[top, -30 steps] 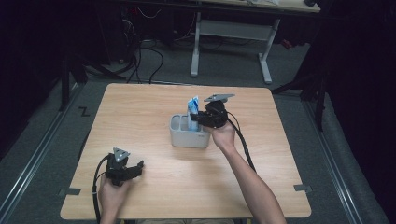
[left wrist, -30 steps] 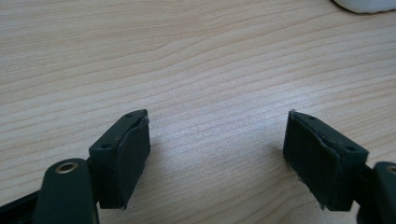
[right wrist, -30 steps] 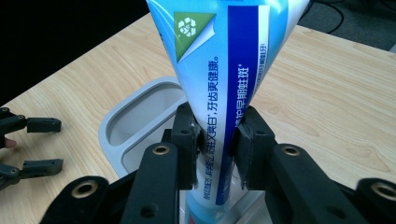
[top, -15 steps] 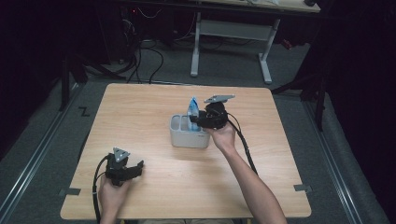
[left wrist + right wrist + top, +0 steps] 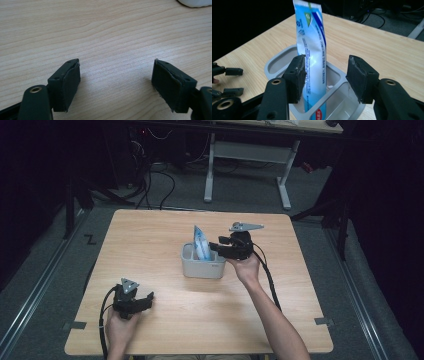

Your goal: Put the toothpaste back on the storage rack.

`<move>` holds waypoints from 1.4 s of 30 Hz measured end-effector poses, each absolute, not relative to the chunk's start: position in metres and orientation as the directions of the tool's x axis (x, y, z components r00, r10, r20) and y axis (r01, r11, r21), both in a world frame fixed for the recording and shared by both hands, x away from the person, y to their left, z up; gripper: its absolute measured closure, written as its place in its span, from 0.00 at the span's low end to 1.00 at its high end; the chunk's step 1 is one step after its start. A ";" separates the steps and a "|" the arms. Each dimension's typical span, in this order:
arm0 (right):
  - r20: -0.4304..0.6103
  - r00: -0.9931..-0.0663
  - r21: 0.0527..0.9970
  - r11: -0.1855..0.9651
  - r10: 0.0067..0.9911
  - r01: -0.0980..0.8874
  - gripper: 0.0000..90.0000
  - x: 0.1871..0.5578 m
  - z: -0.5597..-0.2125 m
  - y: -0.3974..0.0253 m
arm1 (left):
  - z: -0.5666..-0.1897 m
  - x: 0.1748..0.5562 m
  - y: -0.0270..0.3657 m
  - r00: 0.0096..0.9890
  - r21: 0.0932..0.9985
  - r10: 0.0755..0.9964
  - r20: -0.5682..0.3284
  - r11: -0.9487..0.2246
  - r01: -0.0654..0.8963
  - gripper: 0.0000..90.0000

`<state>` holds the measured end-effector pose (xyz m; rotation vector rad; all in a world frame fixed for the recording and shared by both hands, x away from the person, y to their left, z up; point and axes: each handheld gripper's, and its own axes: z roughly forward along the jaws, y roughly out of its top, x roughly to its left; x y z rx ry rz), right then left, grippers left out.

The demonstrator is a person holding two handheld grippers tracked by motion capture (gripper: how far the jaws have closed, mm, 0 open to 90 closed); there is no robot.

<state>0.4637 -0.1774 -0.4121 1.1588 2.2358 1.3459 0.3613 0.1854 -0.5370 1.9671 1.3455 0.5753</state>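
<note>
A blue-and-white tube (image 5: 312, 47) stands upright in a grey two-compartment bin (image 5: 271, 65), its lower end down in the near compartment. My right gripper (image 5: 325, 77) is open around the tube; the left pad is against the tube's edge and the right pad is clear of it. From above, the bin (image 5: 189, 266) sits mid-table with the tube (image 5: 200, 241) sticking up from it and my right gripper (image 5: 218, 247) at its right side. My left gripper (image 5: 147, 300) rests near the front left and is open over bare wood (image 5: 116, 85).
The wooden table (image 5: 150, 235) is bare around the bin. A pale rounded edge of the bin (image 5: 195, 2) shows at the top right of the left gripper view. Desk legs and cables lie on the floor beyond the far edge.
</note>
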 end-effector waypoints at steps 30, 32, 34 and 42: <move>0.159 -0.587 0.865 0.174 0.793 0.470 0.56 0.445 -0.390 -0.227 | -0.537 0.361 0.185 0.368 0.739 0.930 -0.015 -0.238 0.631 0.26; 0.158 -0.584 0.867 0.171 0.796 0.468 0.57 0.443 -0.389 -0.230 | -0.537 0.361 0.185 0.368 0.739 0.930 -0.015 -0.238 0.631 0.26; 0.155 -0.583 0.865 0.175 0.798 0.470 0.57 0.442 -0.389 -0.231 | -0.537 0.361 0.185 0.368 0.739 0.930 -0.015 -0.238 0.631 0.26; 0.156 -0.573 0.874 0.158 0.805 0.460 0.57 0.436 -0.388 -0.242 | -0.537 0.361 0.185 0.368 0.739 0.930 -0.014 -0.239 0.631 0.26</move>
